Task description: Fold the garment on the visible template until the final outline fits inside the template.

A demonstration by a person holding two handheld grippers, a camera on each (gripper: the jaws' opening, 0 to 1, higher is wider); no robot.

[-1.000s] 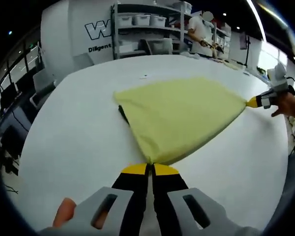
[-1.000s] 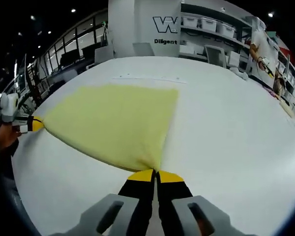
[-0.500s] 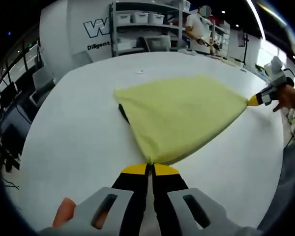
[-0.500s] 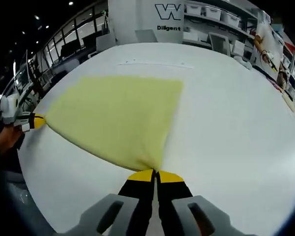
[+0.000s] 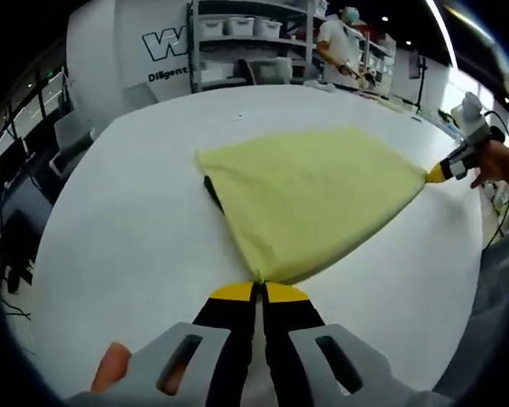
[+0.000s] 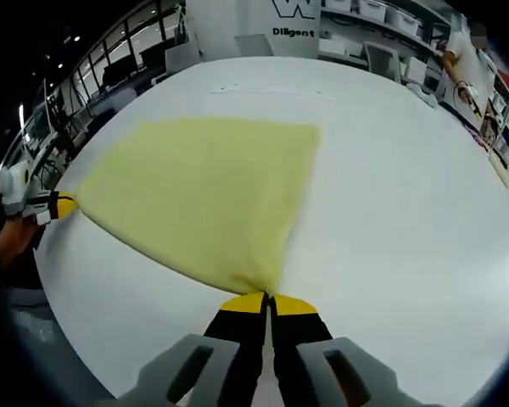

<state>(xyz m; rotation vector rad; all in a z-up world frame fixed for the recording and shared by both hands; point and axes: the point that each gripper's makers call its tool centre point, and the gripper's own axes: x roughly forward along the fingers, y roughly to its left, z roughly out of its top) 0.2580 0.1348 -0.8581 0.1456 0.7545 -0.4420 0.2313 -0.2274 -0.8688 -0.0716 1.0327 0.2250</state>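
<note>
The left gripper point(image 5: 260, 292) was clamped on one corner of the yellow garment point(image 5: 310, 195), its jaws pressed together with the cloth pinched at the tips. The right gripper point(image 6: 269, 303) was likewise closed on another corner of the same garment point(image 6: 199, 191), and it appeared at the far right of the left gripper view point(image 5: 445, 172), held by a hand point(image 5: 500, 165). Between the two the garment lay spread on the white table point(image 5: 127, 229), stretched taut. A dark strip point(image 5: 212, 193) peeked from under its left edge. Beyond the table stood shelves point(image 5: 246, 42) and a person point(image 5: 335, 51).
</note>
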